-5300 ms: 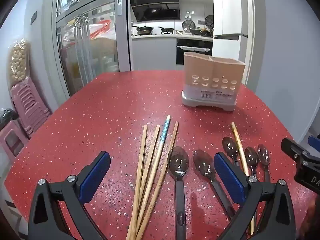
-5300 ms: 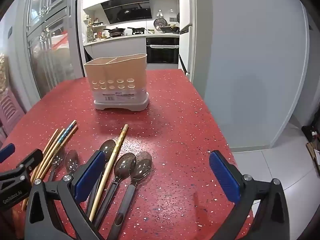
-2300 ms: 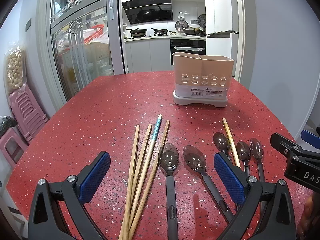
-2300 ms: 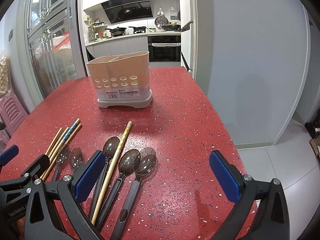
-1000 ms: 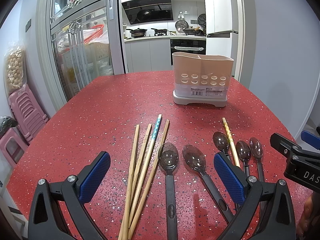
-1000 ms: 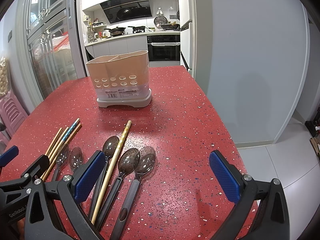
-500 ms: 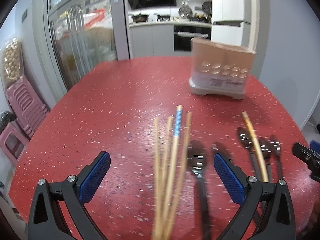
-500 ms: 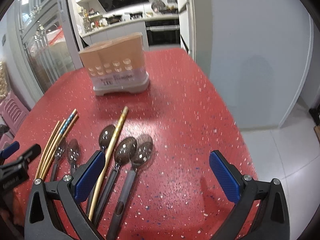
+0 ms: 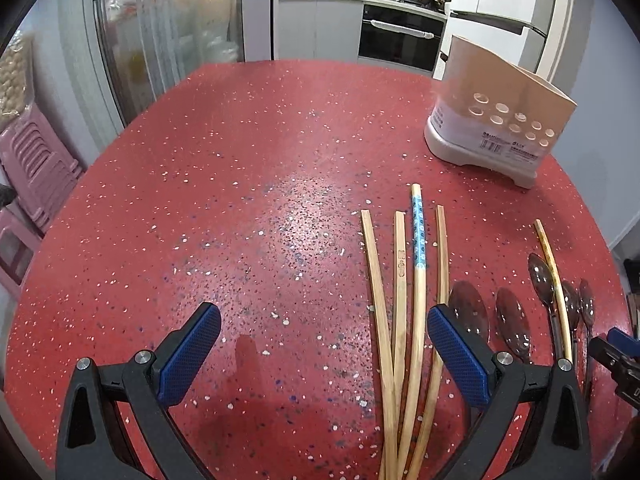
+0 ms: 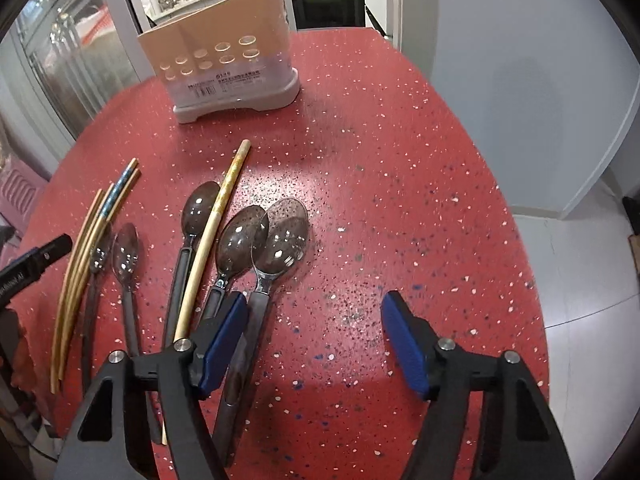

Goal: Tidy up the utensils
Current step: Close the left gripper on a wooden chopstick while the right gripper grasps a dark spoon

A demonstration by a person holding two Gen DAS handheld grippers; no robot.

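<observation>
Several wooden chopsticks (image 9: 404, 300), one with a blue band, lie side by side on the red speckled table (image 9: 240, 160). My left gripper (image 9: 324, 340) hovers open above them, and they run under the gap close to its right pad. Several dark clear spoons (image 10: 280, 236) and a lone gold chopstick (image 10: 216, 220) lie to the right. My right gripper (image 10: 314, 336) hangs over the spoon handles with its jaws closing. The rightmost spoon's handle lies just inside the left pad, which is not pressing on it. The beige utensil holder (image 10: 228, 64) stands upright at the back.
Pink stacked stools (image 9: 32, 168) stand off the table's left side. The table's right edge drops to a tiled floor (image 10: 580, 260) beside a grey wall. Bare tabletop stretches left of the chopsticks and right of the spoons. The holder (image 9: 500, 120) is at the far right.
Both cameras have tipped down toward the table. The left gripper has shifted left, so the chopsticks now sit by its right pad. The right gripper has sunk toward the spoons and its jaws have narrowed.
</observation>
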